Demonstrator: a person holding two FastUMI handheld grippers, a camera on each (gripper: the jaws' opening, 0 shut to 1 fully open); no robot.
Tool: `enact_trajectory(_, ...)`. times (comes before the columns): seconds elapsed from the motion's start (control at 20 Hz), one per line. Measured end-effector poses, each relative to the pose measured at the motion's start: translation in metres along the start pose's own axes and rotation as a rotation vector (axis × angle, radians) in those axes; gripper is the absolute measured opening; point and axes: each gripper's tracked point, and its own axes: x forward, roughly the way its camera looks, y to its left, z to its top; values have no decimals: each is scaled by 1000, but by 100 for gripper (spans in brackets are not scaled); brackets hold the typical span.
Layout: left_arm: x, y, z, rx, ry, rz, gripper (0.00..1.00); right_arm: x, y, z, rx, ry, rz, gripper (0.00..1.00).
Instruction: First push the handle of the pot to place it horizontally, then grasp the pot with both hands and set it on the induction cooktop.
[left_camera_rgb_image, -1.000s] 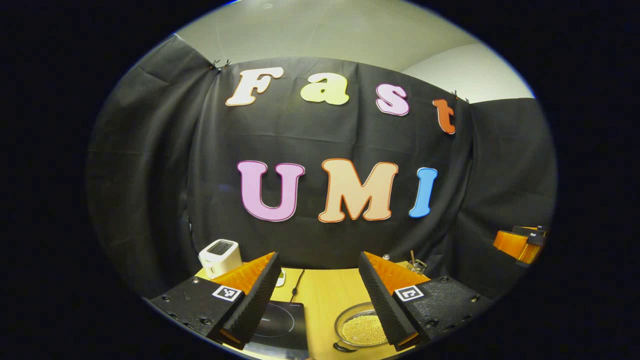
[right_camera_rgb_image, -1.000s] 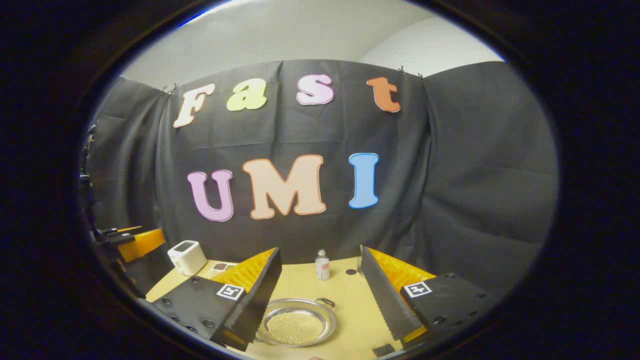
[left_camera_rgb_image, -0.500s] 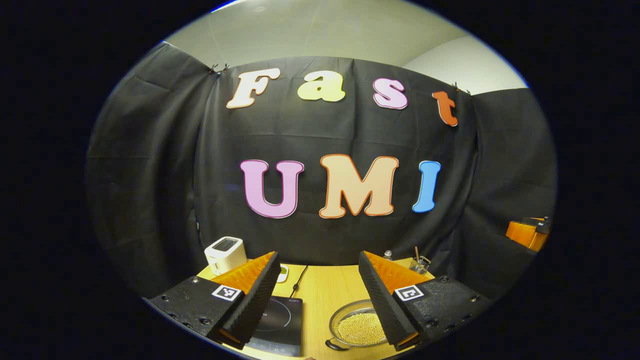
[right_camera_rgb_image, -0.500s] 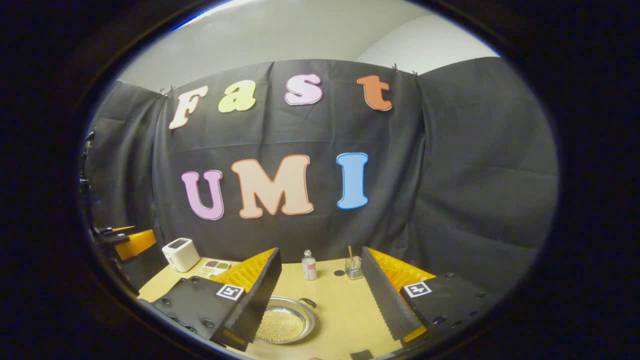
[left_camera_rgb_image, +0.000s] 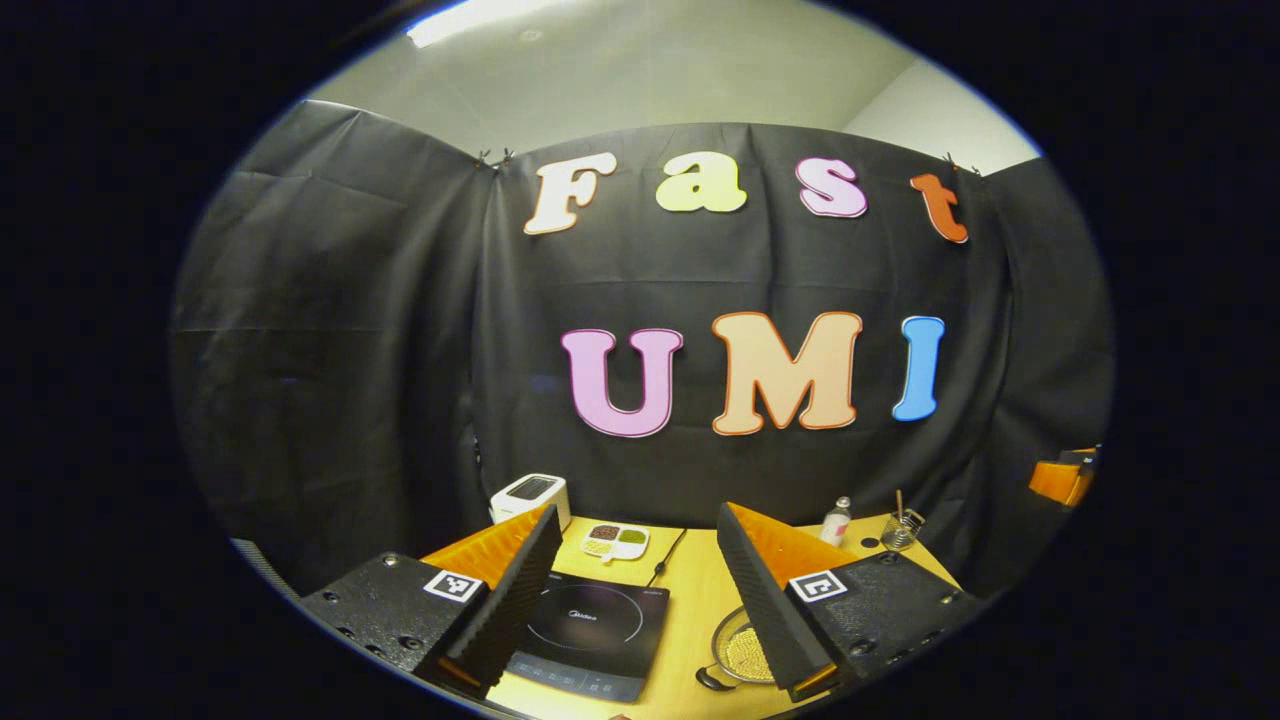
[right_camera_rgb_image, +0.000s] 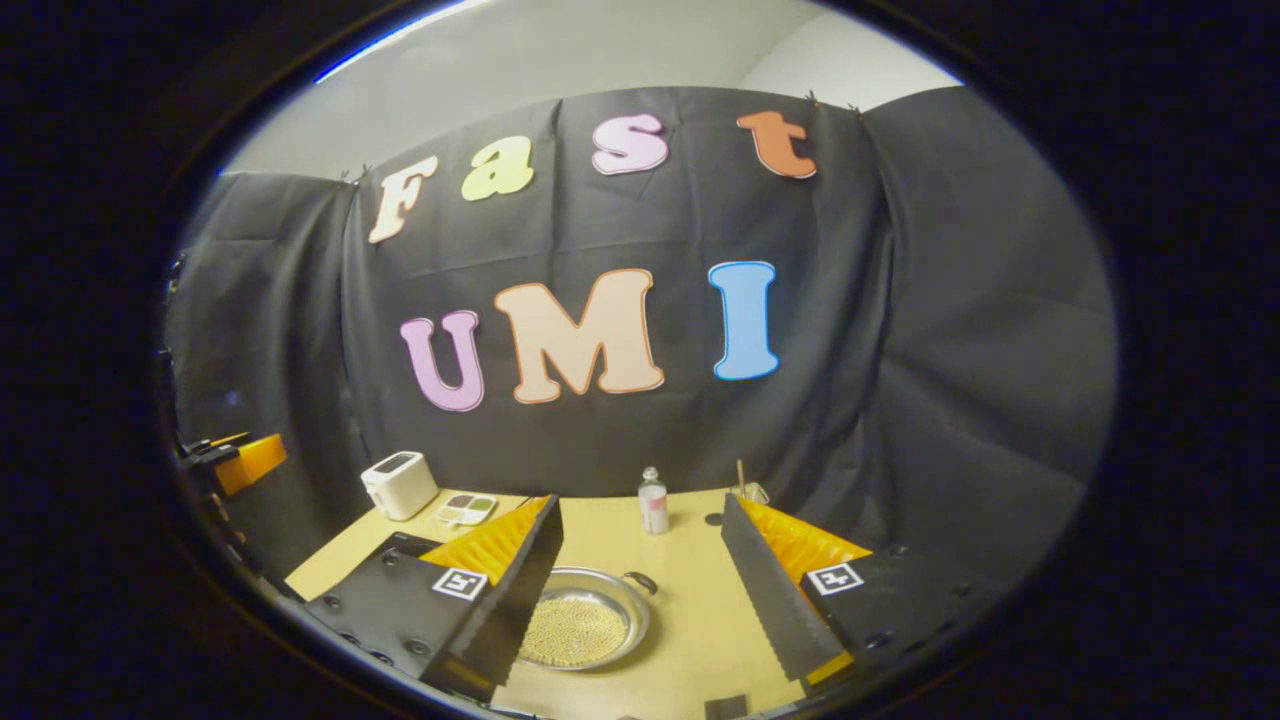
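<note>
Hovering gaping and empty over the surface (right_camera_rgb_image: 690, 620): left claw (left_camera_rgb_image: 630, 600) above induction cooktop (left_camera_rgb_image: 590, 635), right claw (right_camera_rgb_image: 640, 590) above pot (right_camera_rgb_image: 585, 630).

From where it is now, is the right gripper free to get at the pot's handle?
Probably yes. The right gripper is open above the table, and the pot with its handle lies between the fingers with nothing in between.

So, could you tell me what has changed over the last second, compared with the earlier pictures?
Both hand-held cameras shifted: the left gripper swung left, bringing the induction cooktop between its fingers and the pot behind its right finger. The right gripper tilted slightly, keeping the pot ahead. Nothing was grasped; both grippers stay open, and the pot still sits on the table.
</note>
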Motion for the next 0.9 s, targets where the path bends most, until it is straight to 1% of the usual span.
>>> enact_trajectory(0.25, -8, 12, -6, 9, 12, 52, 92, 11, 9, -9, -7, 28, 49, 94)
enact_trajectory(0.3, -9, 13, -8, 8, 16, 59, 92, 12, 10, -10, 0, 30, 60, 85)
enact_trajectory(0.35, -9, 12, -9, 6, 18, 64, 96, 13, 12, -10, 6, 31, 74, 76)
enact_trajectory(0.4, -9, 12, -11, 6, 22, 69, 95, 14, 14, -10, 14, 32, 90, 67)
enact_trajectory(0.45, -10, 11, -13, 6, 24, 69, 96, 15, 17, -12, 12, 31, 108, 63)
enact_trajectory(0.5, -10, 9, -15, 8, 30, 68, 92, 17, 17, -11, 5, 24, 111, 47)
enact_trajectory(0.55, -10, 7, -18, 11, 36, 66, 92, 19, 13, -11, -14, 20, 103, 31)
enact_trajectory(0.6, -10, 7, -19, 15, 38, 66, 96, 20, 9, -11, -32, 18, 96, 16)
enact_trajectory(0.65, -10, 7, -20, 19, 39, 67, 96, 20, 12, -15, -46, 33, 109, 0)
enact_trajectory(0.75, -8, 6, -24, 23, 45, 69, 95, 27, 15, -25, -69, 63, 118, 0)
enact_trajectory(0.8, -6, 6, -25, 22, 48, 66, 92, 29, 18, -29, -73, 80, 124, 3)
enact_trajectory(0.9, -1, 7, -29, 16, 57, 66, 92, 33, 27, -45, -68, 124, 141, 3)
